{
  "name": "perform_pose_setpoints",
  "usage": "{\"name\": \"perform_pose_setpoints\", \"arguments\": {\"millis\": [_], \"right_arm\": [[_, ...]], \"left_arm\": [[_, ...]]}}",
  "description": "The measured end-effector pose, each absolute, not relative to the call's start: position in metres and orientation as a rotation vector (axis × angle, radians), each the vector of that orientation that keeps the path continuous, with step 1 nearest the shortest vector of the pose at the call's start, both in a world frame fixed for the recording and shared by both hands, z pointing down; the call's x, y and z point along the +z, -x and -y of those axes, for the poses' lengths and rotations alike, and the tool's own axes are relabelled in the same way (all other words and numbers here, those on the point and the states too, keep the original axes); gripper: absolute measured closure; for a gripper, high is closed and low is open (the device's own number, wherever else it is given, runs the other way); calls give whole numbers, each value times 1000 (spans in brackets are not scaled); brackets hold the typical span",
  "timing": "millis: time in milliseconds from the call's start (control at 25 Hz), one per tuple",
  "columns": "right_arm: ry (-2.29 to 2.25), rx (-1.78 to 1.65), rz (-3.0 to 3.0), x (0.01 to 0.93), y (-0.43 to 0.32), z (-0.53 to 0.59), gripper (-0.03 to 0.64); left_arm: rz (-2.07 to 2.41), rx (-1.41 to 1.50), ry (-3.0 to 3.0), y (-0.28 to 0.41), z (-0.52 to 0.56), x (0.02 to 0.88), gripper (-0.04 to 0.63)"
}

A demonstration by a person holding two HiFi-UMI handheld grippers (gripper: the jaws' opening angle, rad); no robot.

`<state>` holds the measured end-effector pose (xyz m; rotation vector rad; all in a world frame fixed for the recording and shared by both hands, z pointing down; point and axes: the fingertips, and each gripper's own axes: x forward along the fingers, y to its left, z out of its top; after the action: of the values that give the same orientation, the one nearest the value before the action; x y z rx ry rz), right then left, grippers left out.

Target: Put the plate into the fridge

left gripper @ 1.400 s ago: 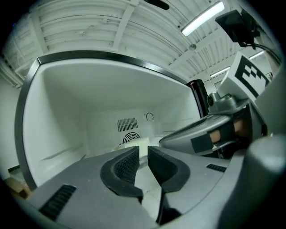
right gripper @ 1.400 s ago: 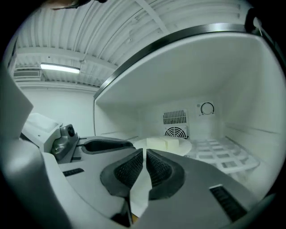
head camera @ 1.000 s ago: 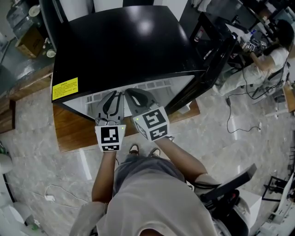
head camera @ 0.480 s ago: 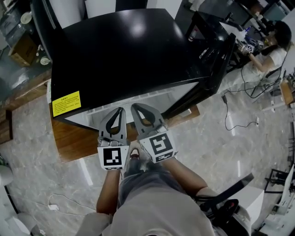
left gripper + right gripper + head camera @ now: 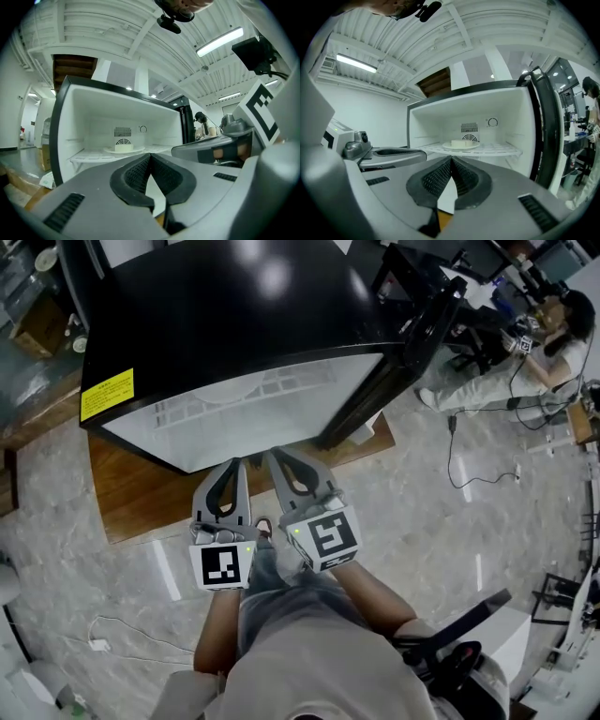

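Observation:
A white plate (image 5: 123, 149) with a pale block on it rests on the wire shelf inside the open fridge (image 5: 253, 399); the right gripper view shows the plate (image 5: 461, 145) too. Both grippers hang side by side in front of the opening, a short way out from it. My left gripper (image 5: 240, 465) (image 5: 150, 155) is closing its jaws until the pads meet, with nothing between them. My right gripper (image 5: 273, 457) (image 5: 451, 160) is shut and empty as well. In the head view the plate is hidden under the fridge's black top.
The fridge door (image 5: 412, 343) stands swung open at the right. The fridge sits on a wooden platform (image 5: 141, 502) on a marble floor. A person (image 5: 553, 324) sits at a desk far right. A cable (image 5: 112, 638) lies on the floor at the left.
Both grippers have drawn back from the fridge opening toward the person's body. The left jaws have closed.

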<state>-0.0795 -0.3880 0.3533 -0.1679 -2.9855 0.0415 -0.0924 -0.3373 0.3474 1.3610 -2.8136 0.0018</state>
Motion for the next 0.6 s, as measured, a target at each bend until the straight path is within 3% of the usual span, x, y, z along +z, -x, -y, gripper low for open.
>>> {"name": "perform_pose_setpoints", "arguments": {"millis": [240,600], "right_arm": [[249,19,3019,373,-161,390,598],[252,-42,2984,356,-330,394,598]], "left_arm": [[2881,93,-1295,-145,336,368,577],[2907,96,-1223,-309,329,350,577]]}}
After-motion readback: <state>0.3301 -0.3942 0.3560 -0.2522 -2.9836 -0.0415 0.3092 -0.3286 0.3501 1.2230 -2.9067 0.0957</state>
